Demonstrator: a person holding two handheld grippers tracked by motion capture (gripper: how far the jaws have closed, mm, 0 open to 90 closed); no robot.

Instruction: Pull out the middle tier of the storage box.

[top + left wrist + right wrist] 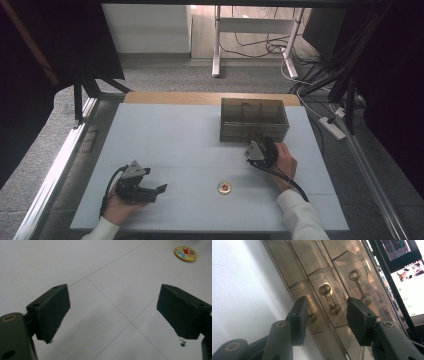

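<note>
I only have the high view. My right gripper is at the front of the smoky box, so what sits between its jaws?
Observer: A gold dumbbell-shaped handle on the box front sits between the jaws of the right gripper. The pads do not touch it.
Operator: Any other handles close by?
Observer: Yes. A second handle lies outside one jaw, and a third handle peeks from behind the other.
Operator: And my left gripper?
Observer: The left gripper has its jaws wide open over the bare table, with the round badge ahead and off to one side.
</note>
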